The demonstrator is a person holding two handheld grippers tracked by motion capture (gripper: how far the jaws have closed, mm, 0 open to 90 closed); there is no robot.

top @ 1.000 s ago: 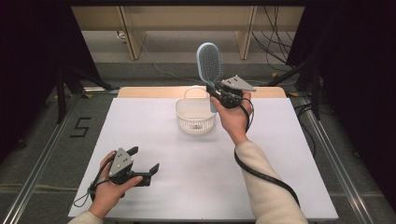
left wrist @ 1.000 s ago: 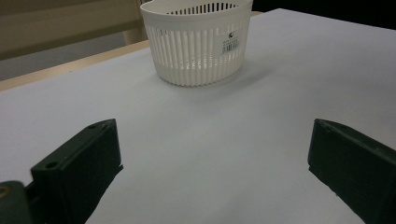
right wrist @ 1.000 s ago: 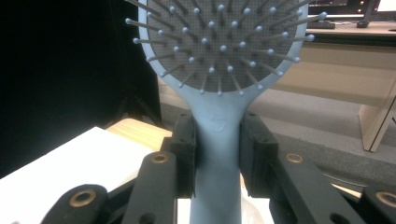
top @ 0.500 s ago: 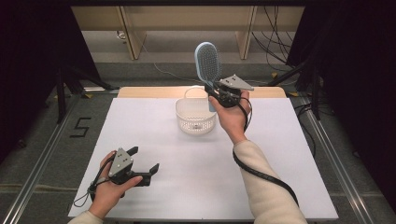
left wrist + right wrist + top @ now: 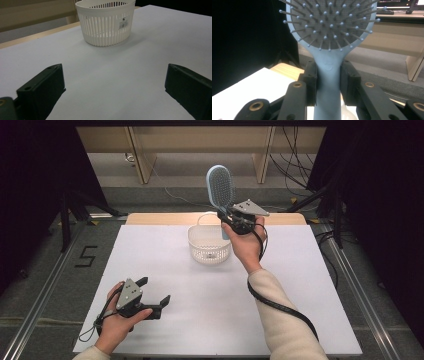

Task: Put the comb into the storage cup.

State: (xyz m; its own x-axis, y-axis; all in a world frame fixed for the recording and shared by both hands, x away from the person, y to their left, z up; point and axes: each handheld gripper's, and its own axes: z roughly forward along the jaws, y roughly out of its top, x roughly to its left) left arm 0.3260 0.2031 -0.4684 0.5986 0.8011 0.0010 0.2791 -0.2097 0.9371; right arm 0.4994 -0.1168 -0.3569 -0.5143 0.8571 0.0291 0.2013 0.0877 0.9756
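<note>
My right gripper (image 5: 227,219) is shut on the neck of a light blue hairbrush (image 5: 220,187), held upright above the right rim of a white slatted basket (image 5: 208,245) near the table's far edge. In the right gripper view the hairbrush (image 5: 329,42) has its bristled head up, and the jaws of the right gripper (image 5: 328,82) clamp its handle from both sides. My left gripper (image 5: 152,292) rests low at the front left of the white table (image 5: 310,285), open with nothing in it. The left gripper view faces the basket (image 5: 106,22) between the wide-apart fingers (image 5: 42,87).
A wooden strip (image 5: 150,218) borders the table's far edge. Metal rails (image 5: 45,285) run along both sides, and a "5" mark (image 5: 86,256) lies on the floor at left. Cables (image 5: 295,165) trail behind the table.
The right gripper has shifted the hairbrush slightly to the left over the basket. The left gripper has not moved.
</note>
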